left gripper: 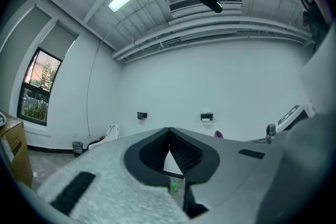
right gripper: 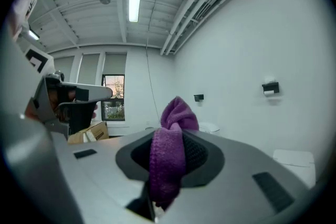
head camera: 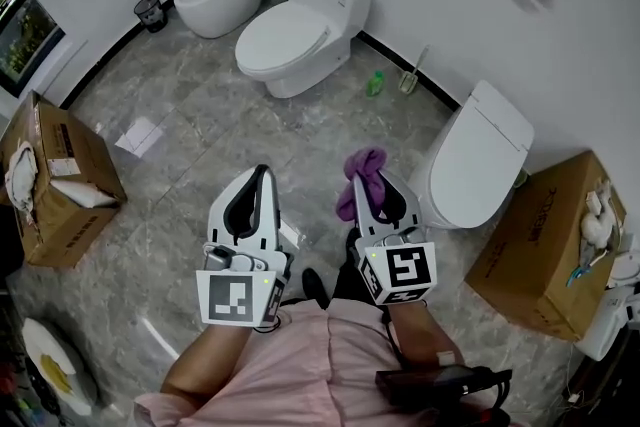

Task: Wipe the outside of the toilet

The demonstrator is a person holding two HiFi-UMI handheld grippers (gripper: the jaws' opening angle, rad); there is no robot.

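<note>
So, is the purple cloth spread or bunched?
Bunched: the purple cloth is wadded in the right claw, jaws shut on it, a clump poking out.

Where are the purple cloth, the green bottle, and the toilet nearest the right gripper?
Cloth (head camera: 365,165): head view, on its bunched upper end.
Bottle (head camera: 375,84): head view, on the middle of its body.
Toilet (head camera: 482,155): head view, on the centre of its closed lid.

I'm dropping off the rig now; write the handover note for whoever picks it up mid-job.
Left gripper: shut, empty, held over the floor.
Right gripper: shut on the purple cloth, which bunches up past the fingers.
Nearest toilet: just right of the cloth, lid down, not touched by it.
Done: cloth is in hand.
Left: apparently all the wiping of the toilet's outside.
</note>
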